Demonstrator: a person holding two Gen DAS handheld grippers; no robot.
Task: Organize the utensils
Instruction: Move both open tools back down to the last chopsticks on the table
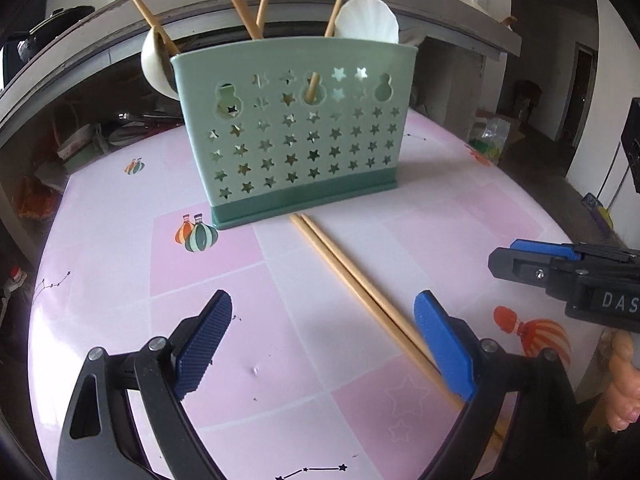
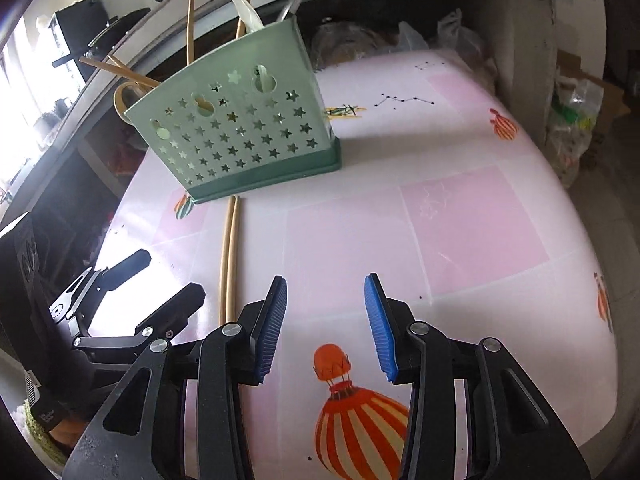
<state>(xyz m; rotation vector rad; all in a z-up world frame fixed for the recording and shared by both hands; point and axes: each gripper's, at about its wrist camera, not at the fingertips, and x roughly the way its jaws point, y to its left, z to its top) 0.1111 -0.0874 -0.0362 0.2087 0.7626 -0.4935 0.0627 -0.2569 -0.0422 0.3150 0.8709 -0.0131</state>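
Chopsticks (image 1: 344,276) lie paired on my pink balloon-print tablecloth (image 1: 120,240), far ends touching the green star-holed holder (image 1: 296,128) (already stocked with chopsticks and spoons). My left gripper (image 1: 324,344) straddles them, spread; my right gripper (image 2: 326,328) stands apart, empty.

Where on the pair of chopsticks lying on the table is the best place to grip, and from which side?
Grip the chopsticks around mid-length, coming from above with fingers straddling both sticks crosswise. They lie flat, side by side, far tips against the green utensil holder, so the near half is clear; the open left gripper looks closest.
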